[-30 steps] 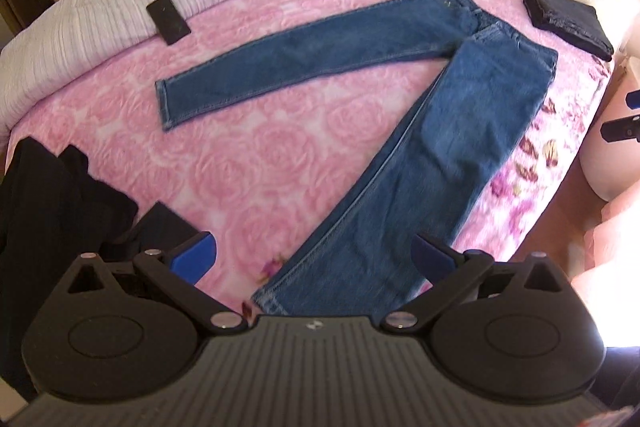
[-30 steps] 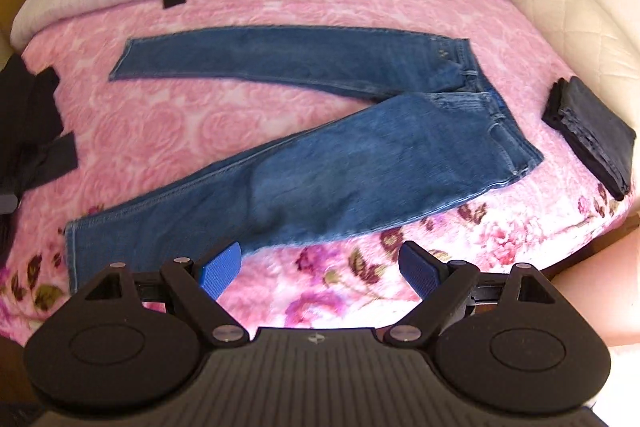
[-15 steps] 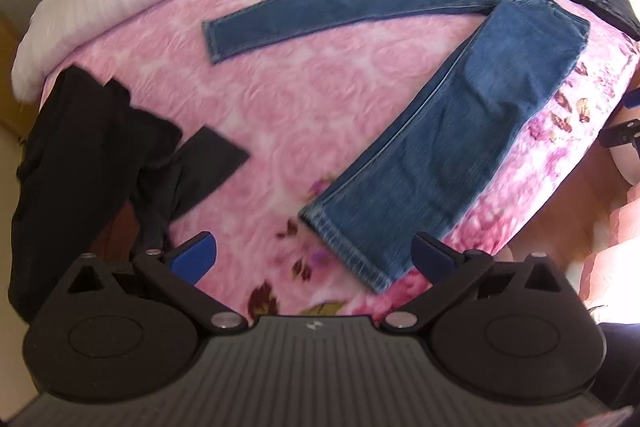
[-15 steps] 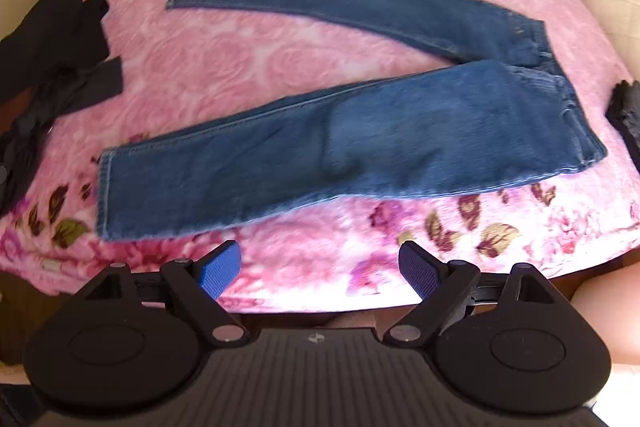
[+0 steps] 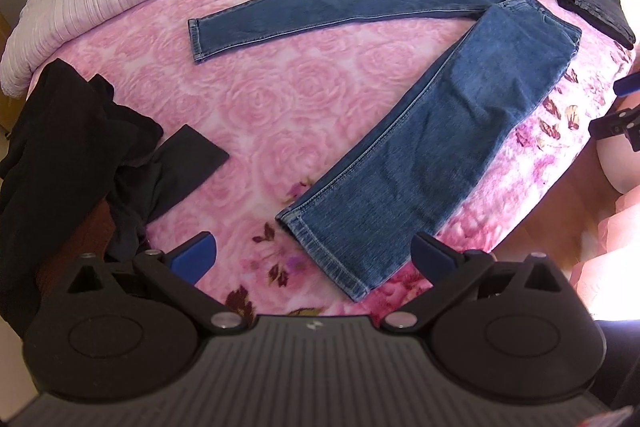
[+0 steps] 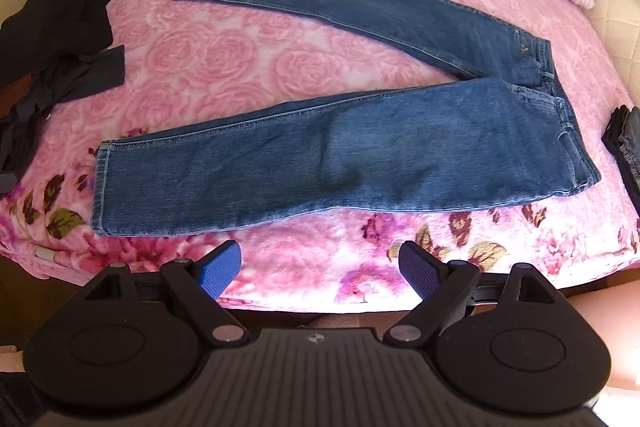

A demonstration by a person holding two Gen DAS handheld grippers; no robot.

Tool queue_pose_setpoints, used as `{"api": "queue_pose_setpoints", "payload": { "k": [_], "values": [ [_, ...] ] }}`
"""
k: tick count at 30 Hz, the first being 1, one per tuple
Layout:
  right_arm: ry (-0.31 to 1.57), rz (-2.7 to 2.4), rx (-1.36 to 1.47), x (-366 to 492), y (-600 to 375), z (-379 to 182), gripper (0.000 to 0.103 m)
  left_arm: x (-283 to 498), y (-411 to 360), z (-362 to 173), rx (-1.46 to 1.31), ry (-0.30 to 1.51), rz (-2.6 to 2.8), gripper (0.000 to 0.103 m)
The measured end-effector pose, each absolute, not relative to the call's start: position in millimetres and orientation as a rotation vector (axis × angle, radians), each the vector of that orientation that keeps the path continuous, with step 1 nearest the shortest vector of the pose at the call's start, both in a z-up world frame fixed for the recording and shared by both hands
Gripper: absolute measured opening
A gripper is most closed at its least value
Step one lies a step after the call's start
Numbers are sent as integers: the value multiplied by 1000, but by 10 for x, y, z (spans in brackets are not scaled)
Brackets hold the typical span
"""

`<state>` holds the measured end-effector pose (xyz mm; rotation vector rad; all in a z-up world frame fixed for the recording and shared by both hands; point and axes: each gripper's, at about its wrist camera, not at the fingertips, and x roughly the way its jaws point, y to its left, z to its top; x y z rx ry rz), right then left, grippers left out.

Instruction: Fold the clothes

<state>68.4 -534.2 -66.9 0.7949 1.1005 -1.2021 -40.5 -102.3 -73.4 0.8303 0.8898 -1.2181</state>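
- Fingers (image 5: pixel 198 253) of the left gripper (image 5: pixel 314 255) stand wide apart and hold nothing; they hang just above the near hem of the jeans (image 5: pixel 400 155), touching no cloth.
- Fingers (image 6: pixel 222 267) of the right gripper (image 6: pixel 320 267) are equally wide and empty, poised off the bed's edge beside the near leg.
- Jeans lie flat on the pink floral bedspread (image 5: pixel 248 99), legs splayed in a V, probably spread for folding one leg onto the other.
- Folded dark garment (image 5: pixel 592 7) sits beyond the waistband; a crumpled black garment (image 5: pixel 60 147) waits well apart from it.
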Motion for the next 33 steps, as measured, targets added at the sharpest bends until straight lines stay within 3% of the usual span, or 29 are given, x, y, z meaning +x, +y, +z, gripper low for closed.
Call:
{"api": "queue_pose_setpoints", "payload": {
  "k": [19, 30, 33],
  "values": [
    [1116, -1268, 791, -55, -5481, -632, 88, -1013, -1516, -936, 961, 758, -1321, 102],
    [1126, -1168, 685, -1412, -6160, -1006, 88, -1929, -2123, -1298, 1034, 724, -1176, 102],
    [1205, -1142, 618, -1770, -6351, -1179, 88, -2151, -2197, -1463, 1068, 720, -1132, 102]
  ]
}}
